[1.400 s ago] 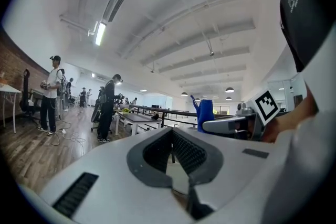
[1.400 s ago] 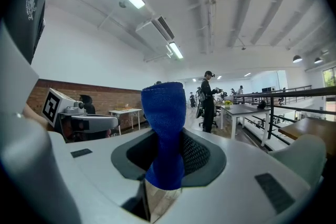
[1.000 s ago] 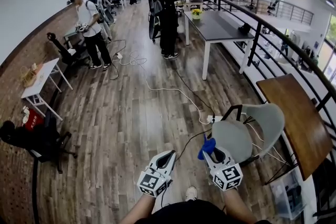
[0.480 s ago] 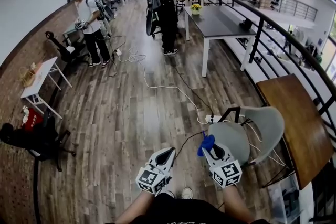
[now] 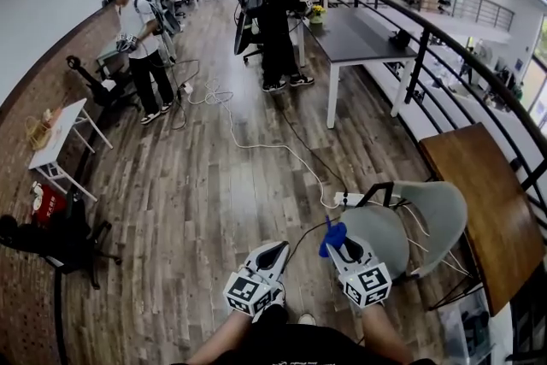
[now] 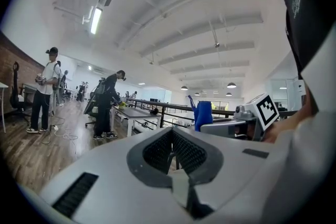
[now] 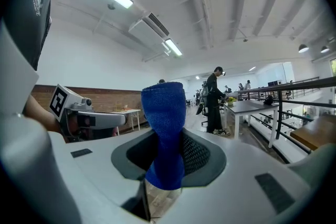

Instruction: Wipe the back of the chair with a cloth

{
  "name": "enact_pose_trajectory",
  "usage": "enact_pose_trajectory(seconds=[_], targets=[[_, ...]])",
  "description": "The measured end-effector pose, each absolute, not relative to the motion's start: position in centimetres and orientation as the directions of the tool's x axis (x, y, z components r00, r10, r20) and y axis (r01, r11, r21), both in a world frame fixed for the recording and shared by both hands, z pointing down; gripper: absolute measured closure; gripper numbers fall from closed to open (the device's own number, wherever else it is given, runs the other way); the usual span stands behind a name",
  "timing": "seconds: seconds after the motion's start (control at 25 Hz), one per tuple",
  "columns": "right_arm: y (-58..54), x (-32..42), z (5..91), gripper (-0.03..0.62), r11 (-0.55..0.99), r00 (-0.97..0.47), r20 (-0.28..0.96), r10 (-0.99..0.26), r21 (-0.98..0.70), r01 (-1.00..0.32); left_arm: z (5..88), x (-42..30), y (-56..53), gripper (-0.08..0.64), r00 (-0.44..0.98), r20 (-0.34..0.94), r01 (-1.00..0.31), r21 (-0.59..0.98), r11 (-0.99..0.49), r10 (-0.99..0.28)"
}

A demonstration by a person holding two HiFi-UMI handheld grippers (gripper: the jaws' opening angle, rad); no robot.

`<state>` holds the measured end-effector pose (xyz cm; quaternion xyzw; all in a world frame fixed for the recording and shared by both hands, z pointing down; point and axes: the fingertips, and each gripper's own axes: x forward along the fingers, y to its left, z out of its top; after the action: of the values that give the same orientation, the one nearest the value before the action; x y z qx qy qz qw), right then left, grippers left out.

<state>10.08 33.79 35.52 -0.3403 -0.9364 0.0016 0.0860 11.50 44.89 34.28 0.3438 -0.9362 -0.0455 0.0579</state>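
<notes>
The grey chair (image 5: 440, 214) stands on the wood floor at the lower right of the head view, its seat (image 5: 380, 226) turned toward me and its back on the far right side. My right gripper (image 5: 342, 245) hovers over the seat's near edge, shut on a blue cloth (image 5: 335, 235). In the right gripper view the cloth (image 7: 165, 128) sticks up from between the jaws of that gripper (image 7: 165, 160). Left of the chair my left gripper (image 5: 269, 256) hangs over the floor. Its jaws (image 6: 170, 152) are shut with nothing in them.
A wooden tabletop (image 5: 487, 201) stands just right of the chair, beside a black railing (image 5: 444, 55). A power strip (image 5: 350, 199) with a white cable lies behind the chair. A dark table (image 5: 350, 38) and standing people (image 5: 278, 13) are farther off. A black office chair (image 5: 51, 235) stands at the left.
Both grippers hold about the same place, the cloth still in the right one. The view has shifted a little and the person in black has stepped to the right.
</notes>
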Motion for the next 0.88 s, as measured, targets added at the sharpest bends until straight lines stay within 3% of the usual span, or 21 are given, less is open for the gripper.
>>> enact_pose_trajectory(seconds=[0.88], targets=[[41.6, -0.5, 35.3, 0.476, 0.832, -0.812, 0.201, 0.548, -0.03, 0.554, 33.7, -2.4, 51.3, 0.555, -0.669, 0.002, -0.733, 0.165, 0.66, -0.743]])
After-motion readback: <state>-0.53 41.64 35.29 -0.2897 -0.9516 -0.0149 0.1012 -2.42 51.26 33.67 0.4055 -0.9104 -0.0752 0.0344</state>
